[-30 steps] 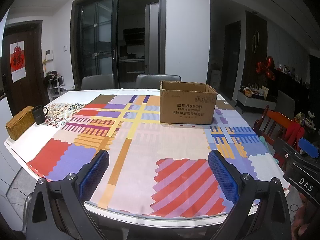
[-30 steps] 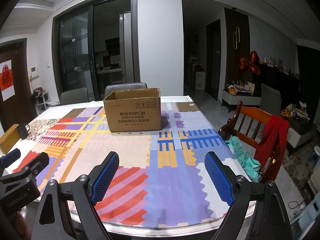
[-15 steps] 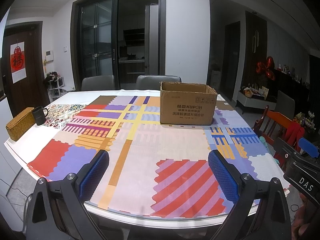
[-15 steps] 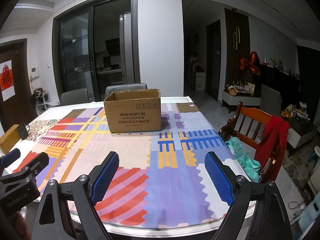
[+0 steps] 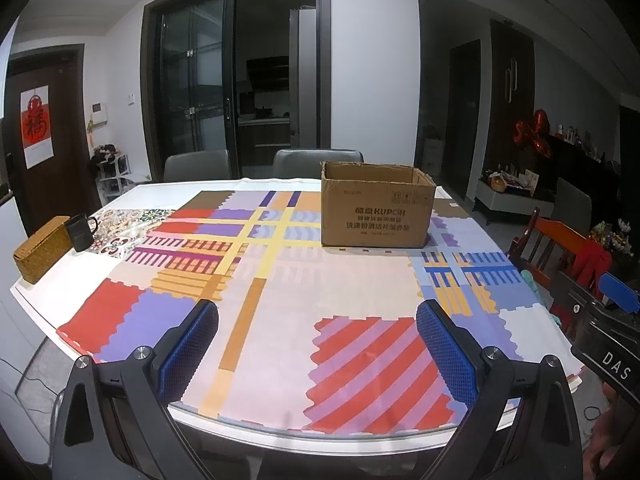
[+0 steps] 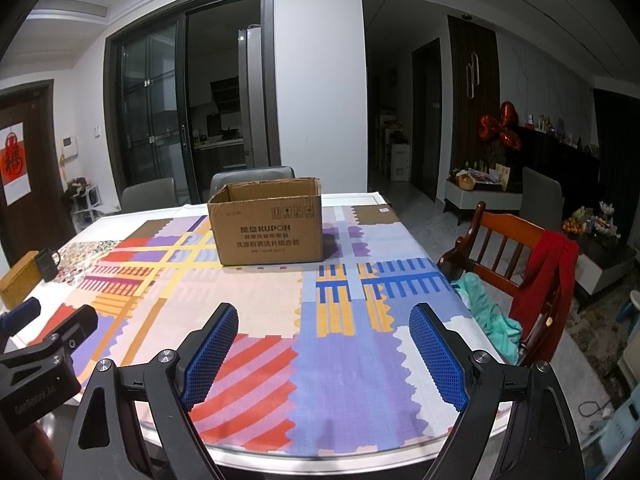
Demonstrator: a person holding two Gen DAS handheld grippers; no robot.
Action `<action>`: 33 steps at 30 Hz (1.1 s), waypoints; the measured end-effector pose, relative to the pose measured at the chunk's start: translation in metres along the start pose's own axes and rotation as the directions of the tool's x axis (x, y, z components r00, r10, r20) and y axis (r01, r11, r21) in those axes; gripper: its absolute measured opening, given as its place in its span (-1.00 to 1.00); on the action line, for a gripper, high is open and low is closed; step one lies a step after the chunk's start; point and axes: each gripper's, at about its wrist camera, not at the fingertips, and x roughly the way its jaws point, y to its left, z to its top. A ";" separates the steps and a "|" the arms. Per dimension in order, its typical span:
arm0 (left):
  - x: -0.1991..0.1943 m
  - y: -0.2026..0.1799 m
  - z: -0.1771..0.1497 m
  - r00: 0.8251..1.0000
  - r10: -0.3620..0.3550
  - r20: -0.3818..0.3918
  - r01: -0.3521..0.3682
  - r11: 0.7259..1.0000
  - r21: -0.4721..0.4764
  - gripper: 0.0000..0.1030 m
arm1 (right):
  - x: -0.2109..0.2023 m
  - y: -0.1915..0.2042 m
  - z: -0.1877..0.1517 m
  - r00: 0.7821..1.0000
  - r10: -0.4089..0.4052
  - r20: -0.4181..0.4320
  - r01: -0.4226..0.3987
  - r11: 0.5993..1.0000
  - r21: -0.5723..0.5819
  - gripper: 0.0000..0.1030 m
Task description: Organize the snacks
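Observation:
An open brown cardboard box [image 5: 376,208] stands upright at the far side of the table, on a patchwork cloth [image 5: 280,280]; it also shows in the right wrist view [image 6: 268,224]. Its inside is hidden. No snacks are in view. My left gripper [image 5: 318,312] is open and empty over the table's near edge. My right gripper [image 6: 324,316] is open and empty, also at the near edge, to the right of the left one. The right gripper's body shows at the right edge of the left wrist view [image 5: 608,344].
A woven box [image 5: 40,248] and a black mug [image 5: 82,232] sit at the table's left end. A wooden chair [image 6: 512,264] with red and green clothes stands at the right. Grey chairs [image 5: 316,162] stand behind the table.

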 end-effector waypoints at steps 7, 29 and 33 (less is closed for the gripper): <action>-0.001 0.002 -0.001 1.000 0.004 0.007 -0.004 1.000 0.001 0.96 | 0.000 0.001 0.001 1.000 0.001 0.001 -0.001 1.000 0.000 0.72; 0.002 0.003 -0.003 1.000 -0.009 -0.013 0.009 1.000 0.005 0.96 | 0.000 -0.001 0.000 1.000 0.002 -0.002 -0.002 1.000 0.003 0.72; 0.002 0.003 -0.004 1.000 -0.002 -0.012 0.003 1.000 0.006 0.96 | 0.000 -0.001 0.000 1.000 0.002 0.000 -0.002 1.000 0.002 0.72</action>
